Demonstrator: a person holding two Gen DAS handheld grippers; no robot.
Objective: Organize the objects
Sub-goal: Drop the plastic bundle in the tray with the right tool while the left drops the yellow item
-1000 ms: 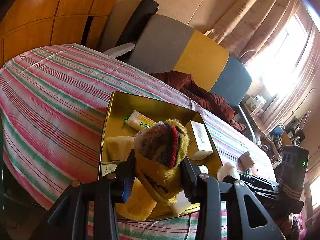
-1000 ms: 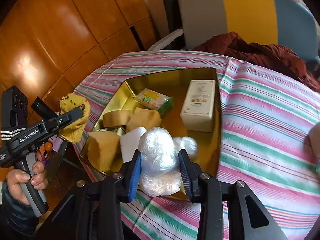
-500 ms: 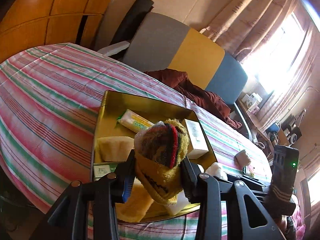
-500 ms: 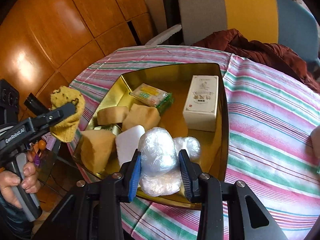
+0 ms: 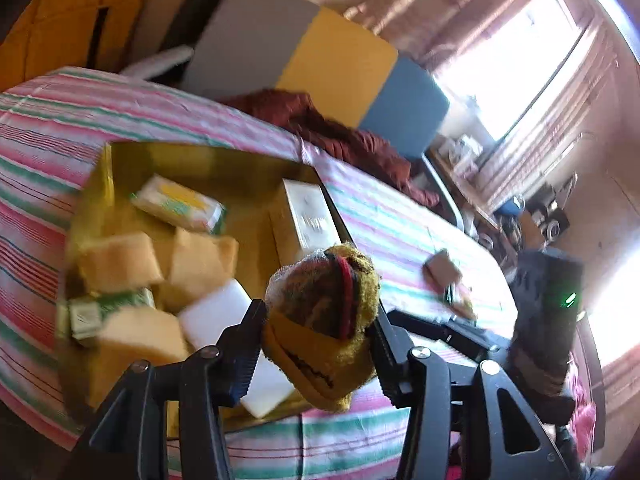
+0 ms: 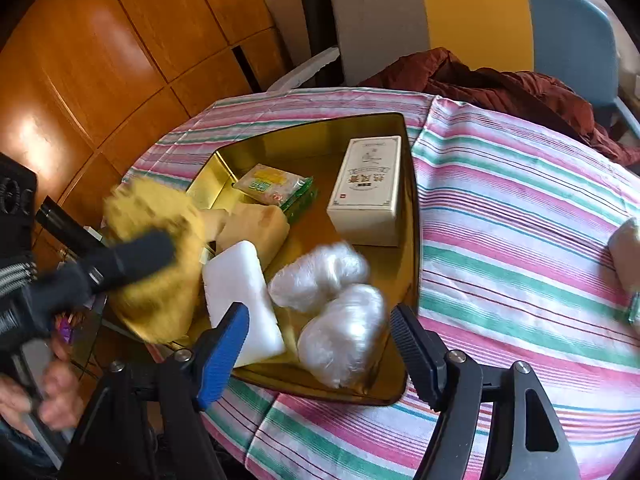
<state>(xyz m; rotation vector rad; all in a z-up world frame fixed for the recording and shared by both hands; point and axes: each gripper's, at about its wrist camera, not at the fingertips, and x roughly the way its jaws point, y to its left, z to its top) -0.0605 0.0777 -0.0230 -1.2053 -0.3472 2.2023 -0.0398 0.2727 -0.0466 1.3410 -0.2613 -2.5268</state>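
Observation:
A gold tray (image 6: pixel 412 240) on the striped table holds a white box (image 6: pixel 366 190), a green-yellow packet (image 6: pixel 272 184), yellow sponges (image 5: pixel 116 256), a white block (image 6: pixel 240 300) and two plastic-wrapped bundles. My right gripper (image 6: pixel 316 350) is over the tray's near corner, jaws opening. The nearer wrapped bundle (image 6: pixel 340 332) lies on the tray floor between the fingers, free of the pads. My left gripper (image 5: pixel 320 340) has a yellow knitted bundle (image 5: pixel 324 316) between its pads. Its jaws are opening, and the bundle still hangs there. From the right wrist it shows blurred over the tray's left edge (image 6: pixel 152 256).
A chair (image 6: pixel 472 20) with a grey, yellow and blue back and a maroon garment (image 6: pixel 500 84) stand behind the table. Small items (image 5: pixel 442 268) lie on the cloth right of the tray. A person's hand (image 6: pixel 48 396) grips the left handle. Wooden panels (image 6: pixel 100 60) line the left.
My right jaws have spread and the wrapped bundle has dropped onto the tray beside the other one. My left gripper has swung in over the tray with the knitted bundle, jaws a little wider.

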